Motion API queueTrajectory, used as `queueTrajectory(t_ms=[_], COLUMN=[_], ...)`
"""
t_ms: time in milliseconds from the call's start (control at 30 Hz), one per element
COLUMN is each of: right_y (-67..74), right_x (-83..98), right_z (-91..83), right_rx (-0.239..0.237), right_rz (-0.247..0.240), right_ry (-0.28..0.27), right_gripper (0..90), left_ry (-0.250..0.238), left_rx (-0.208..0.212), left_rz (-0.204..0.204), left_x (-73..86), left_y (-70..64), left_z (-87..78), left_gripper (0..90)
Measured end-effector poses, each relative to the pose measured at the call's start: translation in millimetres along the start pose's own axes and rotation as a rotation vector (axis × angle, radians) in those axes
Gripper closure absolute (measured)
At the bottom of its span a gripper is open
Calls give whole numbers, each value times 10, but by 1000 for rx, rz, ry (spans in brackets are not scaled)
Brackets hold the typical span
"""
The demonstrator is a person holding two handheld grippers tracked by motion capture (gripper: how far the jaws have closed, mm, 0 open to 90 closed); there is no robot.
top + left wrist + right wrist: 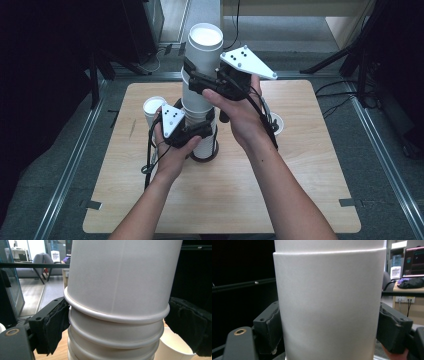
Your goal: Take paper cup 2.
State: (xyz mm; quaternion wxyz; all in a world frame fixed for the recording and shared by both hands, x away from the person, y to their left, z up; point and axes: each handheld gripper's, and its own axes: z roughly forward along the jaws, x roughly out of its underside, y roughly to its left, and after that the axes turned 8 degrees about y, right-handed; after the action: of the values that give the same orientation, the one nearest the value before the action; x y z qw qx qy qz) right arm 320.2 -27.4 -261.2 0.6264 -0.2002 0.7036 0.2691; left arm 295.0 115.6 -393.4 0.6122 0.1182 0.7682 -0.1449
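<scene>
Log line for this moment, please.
stage: unstacking | left hand-held gripper: clamps lower cups | right hand-held gripper: grips upper cups

The base of the cup stack (202,90) was hidden by the left gripper (192,134) and hand in the high view. In the left gripper view its top and bottom were cut off by the pic's edges; no. of nested cups couldn't be counted. In the right gripper view the stack's wall was cropped top and bottom too. A small white item (276,123) behind the right wrist was mostly covered, not identifiable.
</scene>
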Motion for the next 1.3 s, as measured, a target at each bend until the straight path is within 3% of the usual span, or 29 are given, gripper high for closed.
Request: queueTrajectory(t_ms=[333, 633, 800, 967, 1133, 1300], right_y=[-16, -209, -391, -576, -685, -748], right_x=[-267, -292, -195, -59, 92, 302], right_z=[-152, -340, -455, -565, -633, -688], right_rx=[39, 90, 135, 167, 195, 214], right_rz=[1, 9, 6, 20, 23, 21], right_ry=[-65, -97, -94, -87, -81, -63], right_gripper=[189, 190, 189, 189, 189, 188], left_ry=[3, 12, 4, -5, -11, -3], left_rx=[0, 5, 18, 57, 71, 93], left_rz=[3, -1, -17, -22, 5, -5], left_x=[0, -7, -24, -66, -57, -7], left_y=[1, 7, 17, 23, -18, -21], left_z=[-1, -2, -29, -117, -217, -302], left_gripper=[67, 60, 55, 17, 17, 17])
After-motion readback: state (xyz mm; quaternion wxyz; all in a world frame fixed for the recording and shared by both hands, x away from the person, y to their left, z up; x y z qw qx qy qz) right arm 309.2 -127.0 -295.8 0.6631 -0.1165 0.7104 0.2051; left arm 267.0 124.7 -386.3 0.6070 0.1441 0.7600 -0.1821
